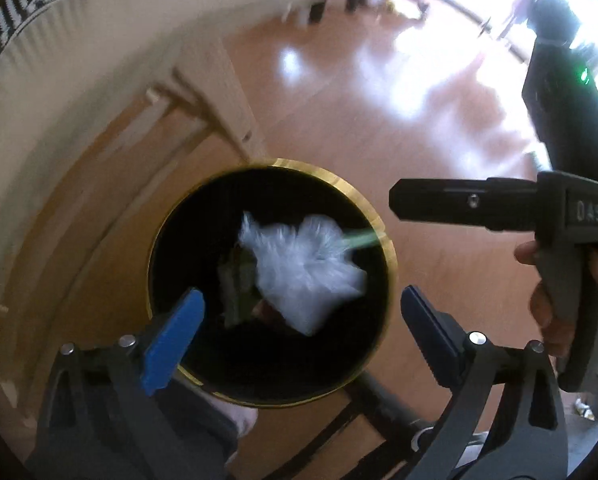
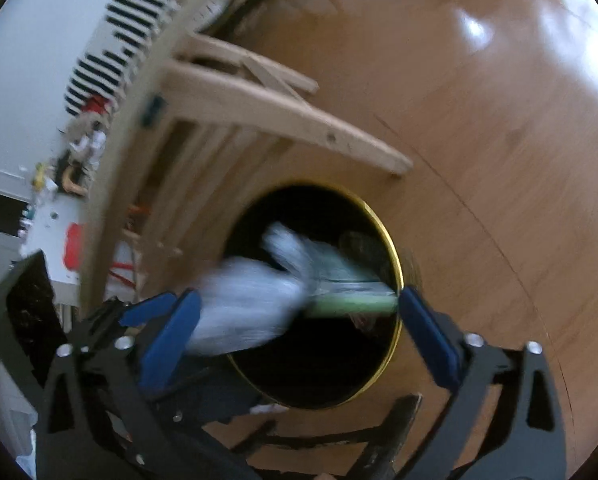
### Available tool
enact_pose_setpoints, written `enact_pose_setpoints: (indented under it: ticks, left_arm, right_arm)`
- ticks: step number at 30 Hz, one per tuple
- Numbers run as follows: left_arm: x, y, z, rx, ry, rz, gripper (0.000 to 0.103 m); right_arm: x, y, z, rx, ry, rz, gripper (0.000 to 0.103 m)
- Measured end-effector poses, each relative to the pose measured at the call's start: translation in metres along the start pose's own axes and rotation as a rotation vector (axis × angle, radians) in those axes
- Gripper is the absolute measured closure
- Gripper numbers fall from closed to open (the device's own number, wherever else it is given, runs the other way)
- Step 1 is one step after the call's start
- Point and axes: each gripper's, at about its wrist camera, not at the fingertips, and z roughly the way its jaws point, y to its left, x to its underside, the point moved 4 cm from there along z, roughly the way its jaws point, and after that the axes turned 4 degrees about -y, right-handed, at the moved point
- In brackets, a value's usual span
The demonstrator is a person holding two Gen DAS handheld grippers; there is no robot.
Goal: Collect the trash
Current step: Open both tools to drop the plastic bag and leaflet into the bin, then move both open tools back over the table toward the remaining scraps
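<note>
Two pairs of tongs hang over a glossy wooden floor [image 1: 339,92] in a bright room, glare washing out the far end. A pale wooden frame [image 2: 283,120] with slats stands beside a round black bin [image 1: 271,280] with a thin gold rim. The left tongs [image 1: 299,320] stand spread wide, nothing between the blue pads. The right tongs [image 2: 299,320] are likewise released, and in the left view a hand [image 1: 555,300] grips their dark handle. A crumpled, clear plastic bag [image 1: 303,264] with a green strip sits in the bin's mouth, blurred; whether it touches either blue pad in the right view I cannot tell. Darker scraps lie under it, too dim to name. Striped cloth [image 2: 139,24] and small clutter [image 2: 75,152] at the left edge are smeared.
</note>
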Motion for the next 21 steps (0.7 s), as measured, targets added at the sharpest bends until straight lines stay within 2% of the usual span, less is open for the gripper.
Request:
enact_pose_setpoints:
  ticks: [2,6,9,11,13,17,21]
  left_arm:
    - [-0.002,-0.006,-0.017,0.039,-0.006,-0.026,0.007]
    - [-0.012,-0.009,-0.064,0.001,-0.095,-0.023,0.007]
    - [-0.023,0.007,-0.109,-0.041,-0.194,-0.032,0.007]
    - [-0.028,0.033,-0.136,-0.103,-0.248,-0.062,0.007]
    - [-0.027,0.074,-0.161,-0.202,-0.276,-0.112,0.007]
    - [-0.005,0.163,-0.188,-0.385,-0.263,-0.230,0.007]
    - [0.016,0.234,-0.189,-0.436,-0.217,-0.333,0.007]
  right_arm:
    - [-0.007,0.008,-0.025,-0.006,-0.077,-0.025,0.007]
    - [-0.030,0.047,-0.072,0.067,-0.286,-0.185,0.007]
    - [-0.046,0.087,-0.077,0.097,-0.353,-0.303,0.007]
    - [-0.057,0.111,-0.064,0.105,-0.349,-0.357,0.007]
    - [-0.064,0.135,-0.044,0.111,-0.314,-0.395,0.007]
    - [-0.069,0.189,0.010,0.155,-0.223,-0.537,0.007]
    - [-0.072,0.239,0.064,0.168,-0.154,-0.647,0.007]
